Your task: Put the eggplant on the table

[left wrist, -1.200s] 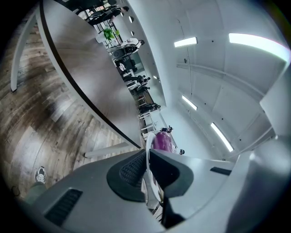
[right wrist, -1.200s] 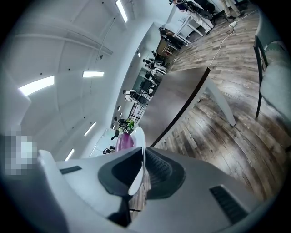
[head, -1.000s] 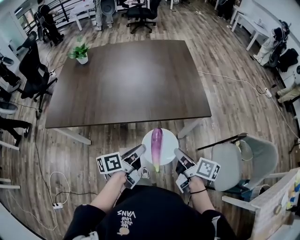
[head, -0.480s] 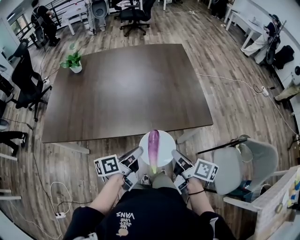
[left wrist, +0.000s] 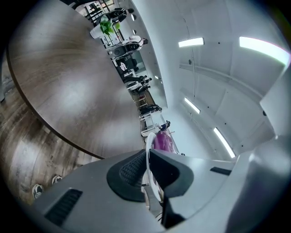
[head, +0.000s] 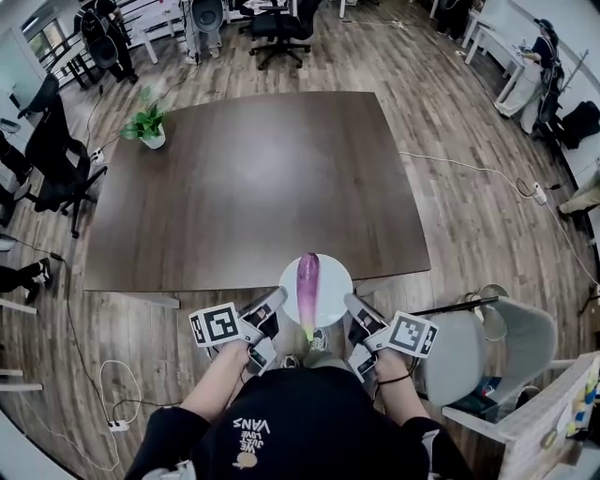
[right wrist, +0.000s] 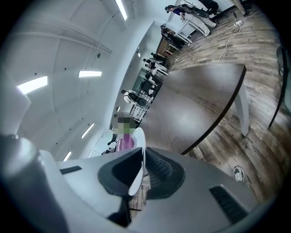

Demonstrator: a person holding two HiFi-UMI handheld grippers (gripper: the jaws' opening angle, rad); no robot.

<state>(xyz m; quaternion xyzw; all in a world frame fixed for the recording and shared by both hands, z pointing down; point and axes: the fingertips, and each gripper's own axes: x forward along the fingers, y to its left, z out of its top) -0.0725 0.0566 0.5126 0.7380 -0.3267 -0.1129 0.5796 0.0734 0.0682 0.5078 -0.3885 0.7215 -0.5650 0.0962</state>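
While the eggplant (head: 307, 279) lies lengthwise on a white plate (head: 336, 284), it is being carried right at the near edge of the table (head: 253, 178). The purple tip is pointed toward the table and the green stem end is turned away from it. In the head view the plate's far rim is seen overlapping that near edge, with the rest of the plate off the table. How high the plate is held above the tabletop cannot be told.

The plate is gripped on both sides. The left gripper (head: 272, 317) is clamped on the rim at the side toward the table's left end. In the left gripper view the thin white rim is seen pinched between the two dark pads, with the purple of the eggplant just beyond. The right gripper (head: 357, 323) is closed on the opposite rim in the same way, and the right gripper view shows the plate edge squeezed between its jaws.

On the table's far-left corner a potted plant (head: 147, 125) is stood, and it is the only thing seen on the dark top. Off the table's near-right corner a grey chair (head: 511, 333) is parked on the wooden floor (head: 469, 103). A cable (head: 469, 167) is trailed across the floor beside the table's right edge. Beyond the far edge, black office chairs (head: 281, 23) are grouped.
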